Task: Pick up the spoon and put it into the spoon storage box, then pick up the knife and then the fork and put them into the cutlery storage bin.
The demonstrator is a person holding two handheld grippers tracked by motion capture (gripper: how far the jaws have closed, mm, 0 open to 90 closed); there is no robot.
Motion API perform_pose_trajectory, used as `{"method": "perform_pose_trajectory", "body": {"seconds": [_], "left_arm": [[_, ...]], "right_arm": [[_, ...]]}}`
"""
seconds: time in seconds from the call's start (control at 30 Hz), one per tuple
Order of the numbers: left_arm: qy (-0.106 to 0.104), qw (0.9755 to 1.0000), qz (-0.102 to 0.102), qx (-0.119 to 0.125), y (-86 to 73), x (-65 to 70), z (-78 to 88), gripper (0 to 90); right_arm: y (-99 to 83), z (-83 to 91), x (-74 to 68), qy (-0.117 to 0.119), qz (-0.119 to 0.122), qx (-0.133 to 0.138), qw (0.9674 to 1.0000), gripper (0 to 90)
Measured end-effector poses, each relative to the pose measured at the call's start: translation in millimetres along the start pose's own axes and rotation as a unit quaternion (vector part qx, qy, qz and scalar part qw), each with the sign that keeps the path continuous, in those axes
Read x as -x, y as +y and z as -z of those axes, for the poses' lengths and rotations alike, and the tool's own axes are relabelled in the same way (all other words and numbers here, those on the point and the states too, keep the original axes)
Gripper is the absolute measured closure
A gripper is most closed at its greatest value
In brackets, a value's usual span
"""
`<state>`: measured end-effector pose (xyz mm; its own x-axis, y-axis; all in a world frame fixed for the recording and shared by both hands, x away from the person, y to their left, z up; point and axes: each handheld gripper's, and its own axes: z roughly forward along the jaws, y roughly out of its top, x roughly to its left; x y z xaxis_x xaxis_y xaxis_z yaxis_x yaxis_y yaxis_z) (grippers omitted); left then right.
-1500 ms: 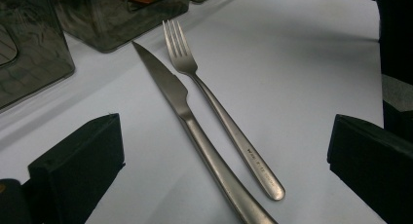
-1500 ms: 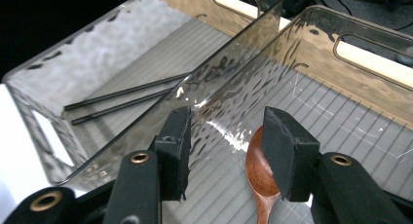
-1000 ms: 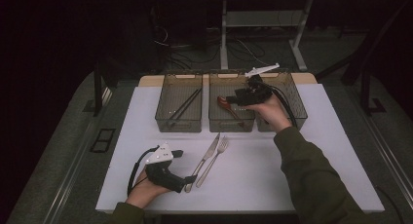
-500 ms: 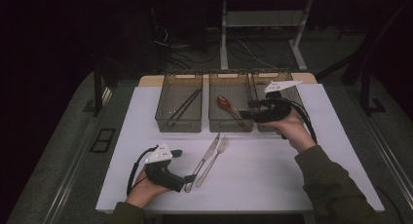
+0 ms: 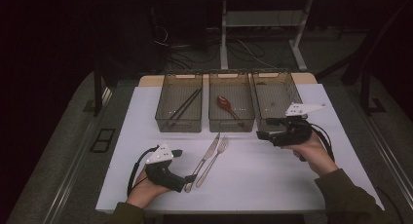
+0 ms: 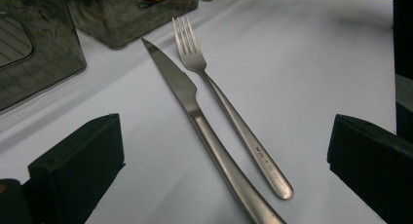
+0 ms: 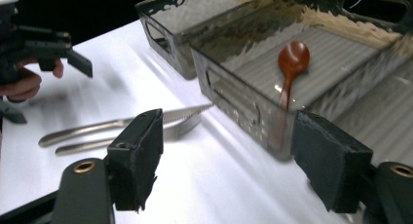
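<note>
High view: our right gripper (image 5: 263, 128) has left the bins, jaws just opened wide and empty.
Our left gripper (image 5: 187, 182), jaws wide and empty, waits at the knife (image 5: 208, 154) and fork (image 5: 214, 158) near the bench's front edge; they come next.

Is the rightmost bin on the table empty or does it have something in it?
Empty, as far as shows. In the high view the rightmost bin has a bare ribbed floor, though the right gripper covers its near edge.

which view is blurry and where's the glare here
Right gripper view: smeared by motion, worst on the knife and fork, with glare whitening the table. Left gripper view: sharp knife and fork, soft highlights on the steel. High view: dim, with a dark surround and only the white table lit.
</note>
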<state>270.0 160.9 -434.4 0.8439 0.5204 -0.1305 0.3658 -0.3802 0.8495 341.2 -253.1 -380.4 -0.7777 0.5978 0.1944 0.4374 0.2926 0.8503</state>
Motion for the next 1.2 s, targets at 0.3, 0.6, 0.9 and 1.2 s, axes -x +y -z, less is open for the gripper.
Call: {"method": "perform_pose_trajectory", "body": {"seconds": [0.3,0.6,0.9,1.2], "left_arm": [[0.005,1.0000,-0.001,-0.002,0.3,0.0,1.7,0.0],[0.005,1.0000,-0.001,-0.001,0.7,1.6,1.5,0.0],[0.012,0.9999,-0.004,-0.002,2.5,2.9,1.3,0.0],[0.019,0.9997,0.000,-0.016,6.1,6.6,-0.1,2.9]], "right_arm": [[-34.8,22.5,-7.8,-0.018,-0.003,0.004,0.9998,23.9],[-63.9,30.7,-15.6,-0.033,-0.002,-0.006,0.9994,21.5],[-92.3,37.1,-17.5,-0.052,-0.016,-0.022,0.9983,19.5],[-106.2,50.4,-16.9,-0.065,-0.021,-0.025,0.9974,19.3]]}}
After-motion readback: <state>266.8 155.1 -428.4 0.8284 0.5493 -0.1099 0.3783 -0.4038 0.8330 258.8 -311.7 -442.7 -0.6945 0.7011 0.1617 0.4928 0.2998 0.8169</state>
